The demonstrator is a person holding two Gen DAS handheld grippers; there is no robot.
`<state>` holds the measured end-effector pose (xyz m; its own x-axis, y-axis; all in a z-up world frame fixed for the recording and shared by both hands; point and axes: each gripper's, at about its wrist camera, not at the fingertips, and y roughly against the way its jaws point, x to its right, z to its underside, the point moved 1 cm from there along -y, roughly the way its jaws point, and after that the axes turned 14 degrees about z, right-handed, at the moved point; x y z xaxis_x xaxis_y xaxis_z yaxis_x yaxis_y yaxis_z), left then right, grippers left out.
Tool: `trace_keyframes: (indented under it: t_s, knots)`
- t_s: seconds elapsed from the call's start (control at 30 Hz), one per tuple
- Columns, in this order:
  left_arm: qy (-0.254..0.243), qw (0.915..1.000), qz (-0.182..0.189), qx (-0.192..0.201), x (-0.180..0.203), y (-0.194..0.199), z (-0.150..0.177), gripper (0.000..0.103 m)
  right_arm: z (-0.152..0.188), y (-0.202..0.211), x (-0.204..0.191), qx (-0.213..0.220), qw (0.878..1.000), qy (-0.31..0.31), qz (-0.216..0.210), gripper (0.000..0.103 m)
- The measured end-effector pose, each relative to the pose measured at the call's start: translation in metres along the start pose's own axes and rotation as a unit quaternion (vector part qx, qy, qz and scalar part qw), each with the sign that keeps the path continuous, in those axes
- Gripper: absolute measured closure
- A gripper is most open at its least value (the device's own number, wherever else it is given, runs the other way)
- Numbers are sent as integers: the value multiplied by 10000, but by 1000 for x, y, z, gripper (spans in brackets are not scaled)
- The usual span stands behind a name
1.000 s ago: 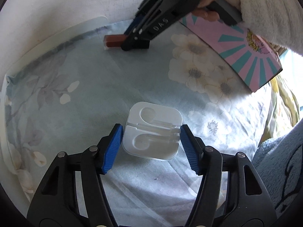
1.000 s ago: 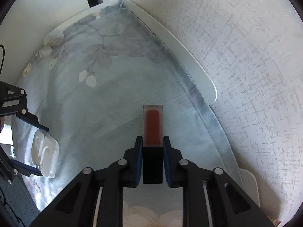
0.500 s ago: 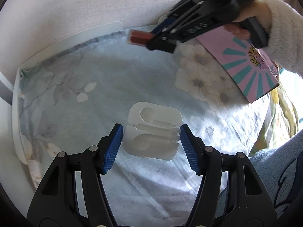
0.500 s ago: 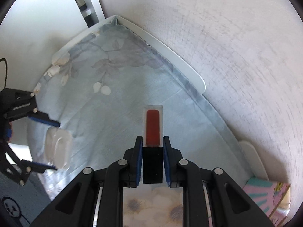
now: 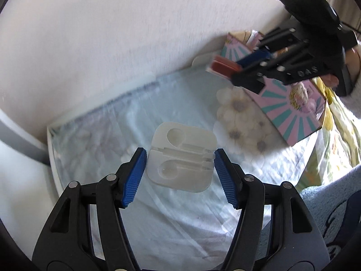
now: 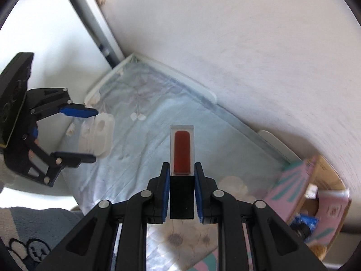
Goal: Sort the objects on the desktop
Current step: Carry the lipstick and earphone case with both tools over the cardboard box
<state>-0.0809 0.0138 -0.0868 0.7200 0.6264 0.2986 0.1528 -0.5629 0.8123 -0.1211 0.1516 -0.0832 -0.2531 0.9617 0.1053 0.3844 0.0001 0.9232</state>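
My left gripper (image 5: 180, 158) is shut on a white plastic earphone case (image 5: 182, 167), its blue pads pressing both sides, and holds it in the air above the floral cloth (image 5: 158, 214). The right wrist view shows the same gripper (image 6: 94, 135) and case (image 6: 101, 135) at the left. My right gripper (image 6: 182, 169) is shut on the black cap of a lip gloss tube (image 6: 182, 151) with a clear body and red inside. Seen from the left wrist, the tube (image 5: 222, 66) sticks out of the right gripper (image 5: 246, 67) above the pink box's (image 5: 293, 110) near corner.
The pink and teal patterned box (image 6: 293, 178) stands open at the table's right end against the white wall, with small items inside. The table's white rim (image 6: 203, 90) runs along the wall. A blue fuzzy sleeve or garment (image 5: 327, 203) lies at the near right.
Both grippers have risen off the cloth with their objects still held. The right gripper has carried the tube rightward, from the back of the table to beside the pink box.
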Motion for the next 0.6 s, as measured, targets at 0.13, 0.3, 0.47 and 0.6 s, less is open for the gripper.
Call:
trace_keyframes:
  t_s: [0.13,0.3,0.47,0.6]
  knots:
    - [-162,9999,25,13,11,1,-25,44,15,27,25,120,9992,-357,144,85]
    - [-323,9992,223,-20,27,-13,-57,44,37,50,53,176,9960,-798,349,85]
    - [-611,9974,377,-78,56,-31,-93,44,65,72,82,219,9903,-1213,637,85]
    - [-791,9953,560,-56,81,-48,-126,44,93,88,104,168,9836,-1548,906,85]
